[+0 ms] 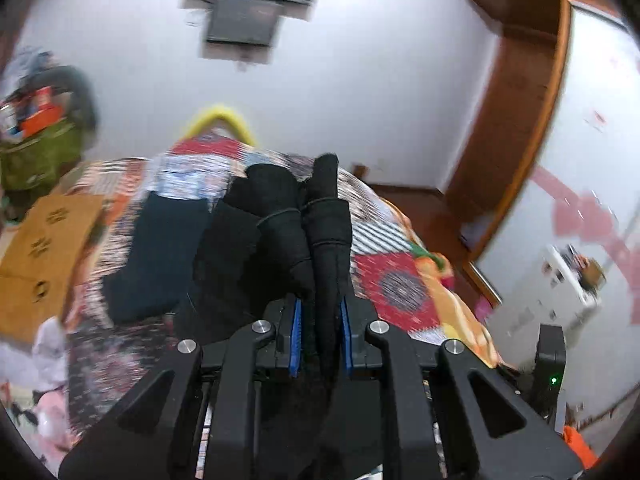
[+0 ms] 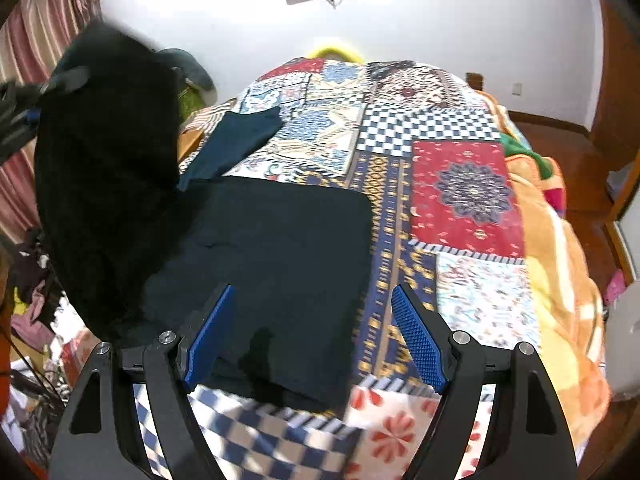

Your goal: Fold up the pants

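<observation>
The black pants (image 2: 276,248) lie partly flat on the patchwork bedspread (image 2: 468,184). My left gripper (image 1: 320,312) is shut on a bunched part of the black pants (image 1: 324,224) and holds it raised above the bed; that lifted fabric hangs as a dark mass (image 2: 108,168) at the left of the right wrist view. My right gripper (image 2: 312,320) is open and empty, its blue pads (image 2: 420,344) hovering over the near edge of the flat part of the pants.
A dark teal folded garment (image 2: 236,140) lies on the bed beyond the pants, also in the left wrist view (image 1: 156,256). An orange blanket (image 2: 560,264) drapes the bed's right side. A cardboard box (image 1: 44,256) and clutter stand left of the bed.
</observation>
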The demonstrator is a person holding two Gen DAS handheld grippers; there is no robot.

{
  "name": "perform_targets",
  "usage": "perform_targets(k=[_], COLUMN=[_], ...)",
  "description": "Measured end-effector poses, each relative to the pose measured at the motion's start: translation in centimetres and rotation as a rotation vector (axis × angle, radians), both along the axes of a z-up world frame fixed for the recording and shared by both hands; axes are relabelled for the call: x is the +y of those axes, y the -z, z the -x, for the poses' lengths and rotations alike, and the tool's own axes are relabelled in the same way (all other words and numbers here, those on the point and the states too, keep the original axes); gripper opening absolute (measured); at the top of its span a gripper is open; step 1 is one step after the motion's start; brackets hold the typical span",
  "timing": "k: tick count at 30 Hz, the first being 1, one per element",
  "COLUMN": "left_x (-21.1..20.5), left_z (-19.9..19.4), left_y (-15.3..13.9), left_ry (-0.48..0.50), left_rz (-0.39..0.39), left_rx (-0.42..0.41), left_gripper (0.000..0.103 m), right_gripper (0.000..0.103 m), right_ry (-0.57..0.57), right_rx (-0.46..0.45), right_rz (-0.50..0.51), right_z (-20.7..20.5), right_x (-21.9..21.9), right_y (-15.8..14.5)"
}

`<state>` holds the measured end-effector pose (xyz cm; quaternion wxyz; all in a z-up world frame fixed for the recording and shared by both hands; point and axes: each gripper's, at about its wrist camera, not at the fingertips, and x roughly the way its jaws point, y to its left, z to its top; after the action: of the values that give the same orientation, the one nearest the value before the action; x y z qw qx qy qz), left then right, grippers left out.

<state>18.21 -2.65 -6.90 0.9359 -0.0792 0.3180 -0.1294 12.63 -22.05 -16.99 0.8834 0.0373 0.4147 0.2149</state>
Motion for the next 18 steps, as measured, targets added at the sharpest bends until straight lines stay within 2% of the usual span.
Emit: perform_targets(k=[4, 6, 9, 14, 16, 18], left_x=[-4.9, -6.8, -7.8, -7.5, -7.6, -8.0], left_z=[-1.0, -1.4, -0.8, -0.4, 0.2, 0.8], left_y=[3.7, 6.6, 9.7, 13.0, 13.1, 12.5], left_ry=[0.158, 0.228, 0.291, 0.322, 0.325, 0.338], left_rz=[0.001, 0.013, 0.023, 0.004, -0.009, -0.02], left_rx=[0.107, 0.206, 0.283, 0.407, 0.416, 0.413], left_gripper=[0.015, 0.015, 0.015, 0.016, 0.018, 0.026], right_gripper=[0.077, 0.077, 0.077, 0.077, 0.077, 0.077], right_ry=[0.026, 0.041, 0.062, 0.08, 0.082, 0.081], right_rx=[-0.013, -0.016, -0.012, 0.027, 0.04, 0.049], right_rz=[0.014, 0.018, 0.01, 0.02, 0.022, 0.015], right_z=[0.7, 1.2, 2.0, 2.5, 2.7, 2.9], right_x=[-1.8, -2.6, -3.8, -4.9, -4.9, -4.7], right_y=[0.2, 0.2, 0.5, 1.7, 2.1, 2.4])
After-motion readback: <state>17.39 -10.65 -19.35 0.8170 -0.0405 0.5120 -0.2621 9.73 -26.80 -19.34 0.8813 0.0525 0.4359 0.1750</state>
